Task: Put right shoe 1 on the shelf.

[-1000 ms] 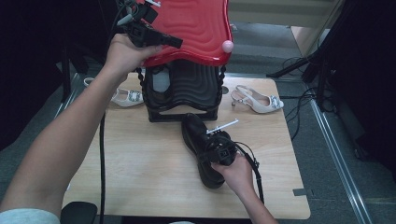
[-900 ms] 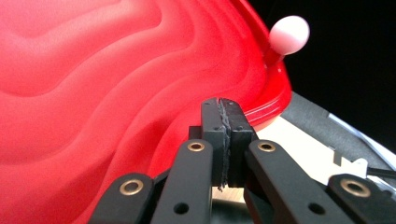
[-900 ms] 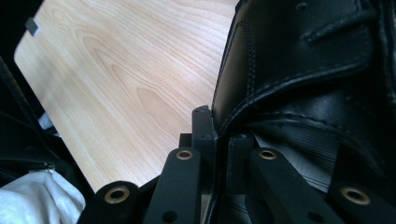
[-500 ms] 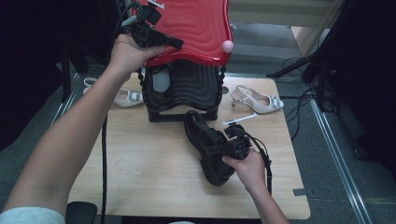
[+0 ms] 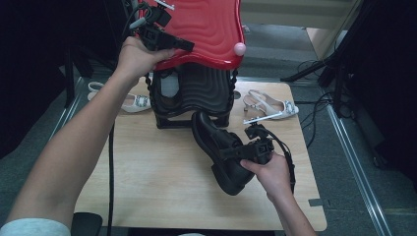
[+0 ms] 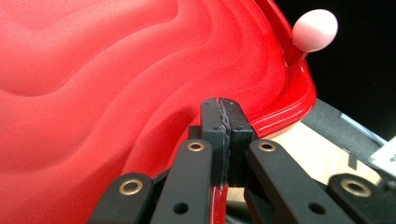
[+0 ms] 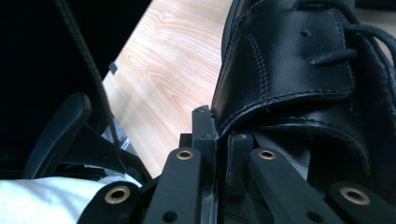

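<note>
Fingers (image 7: 205, 140) pinched on black shoe (image 7: 299, 60) collar, red lid (image 6: 116, 70) edge.

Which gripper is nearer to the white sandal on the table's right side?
Right. The right gripper grips the black shoe just in front of the white sandal; the left gripper is up on the red lid, farther off.
</note>
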Tool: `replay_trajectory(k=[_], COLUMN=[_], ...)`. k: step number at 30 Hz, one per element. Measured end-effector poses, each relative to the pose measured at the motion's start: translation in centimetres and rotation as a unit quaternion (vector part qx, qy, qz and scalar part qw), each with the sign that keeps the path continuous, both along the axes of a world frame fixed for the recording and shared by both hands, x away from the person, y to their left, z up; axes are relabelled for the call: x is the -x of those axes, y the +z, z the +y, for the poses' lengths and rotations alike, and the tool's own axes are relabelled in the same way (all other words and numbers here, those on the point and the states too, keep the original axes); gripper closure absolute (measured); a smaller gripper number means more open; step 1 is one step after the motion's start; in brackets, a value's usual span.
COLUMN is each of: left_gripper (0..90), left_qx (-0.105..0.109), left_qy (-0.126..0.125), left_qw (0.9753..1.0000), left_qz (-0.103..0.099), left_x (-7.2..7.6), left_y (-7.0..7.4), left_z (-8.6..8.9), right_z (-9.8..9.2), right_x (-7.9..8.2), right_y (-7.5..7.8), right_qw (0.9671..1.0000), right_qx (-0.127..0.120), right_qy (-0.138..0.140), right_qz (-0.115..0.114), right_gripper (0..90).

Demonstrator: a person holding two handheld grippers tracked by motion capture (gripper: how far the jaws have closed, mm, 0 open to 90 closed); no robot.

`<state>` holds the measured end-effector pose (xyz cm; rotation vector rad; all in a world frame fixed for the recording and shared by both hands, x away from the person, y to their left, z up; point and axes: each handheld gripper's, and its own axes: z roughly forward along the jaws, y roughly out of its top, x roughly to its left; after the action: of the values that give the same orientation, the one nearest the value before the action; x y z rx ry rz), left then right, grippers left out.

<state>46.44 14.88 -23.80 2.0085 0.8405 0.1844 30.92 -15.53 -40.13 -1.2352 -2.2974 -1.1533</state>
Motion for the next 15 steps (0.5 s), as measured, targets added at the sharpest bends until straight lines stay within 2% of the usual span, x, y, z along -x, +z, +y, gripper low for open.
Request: replay_trajectory(k=[4, 7, 15], left_gripper=[90.0, 90.0, 90.0], left_qx=[0.001, 0.003, 0.007], left_qy=[0.003, 0.002, 0.006], left_qw=[1.0, 1.0, 1.0], left_qz=[0.0, 0.0, 0.002], left_x=[-0.1, -0.1, 0.0], left_y=[-0.1, -0.2, -0.2], left_z=[0.0, 0.0, 0.1], right_z=[-0.3, -0.3, 0.4], right_x=[0.1, -0.2, -2.4], right_y=[1.6, 2.5, 4.2], right_qw=[0.9999, 0.9997, 0.9989], right_qx=[-0.012, -0.012, -0.011], right_qy=[0.002, -0.002, -0.019], right_qz=[-0.01, -0.021, -0.042], right_gripper=[87.3, 87.3, 87.2])
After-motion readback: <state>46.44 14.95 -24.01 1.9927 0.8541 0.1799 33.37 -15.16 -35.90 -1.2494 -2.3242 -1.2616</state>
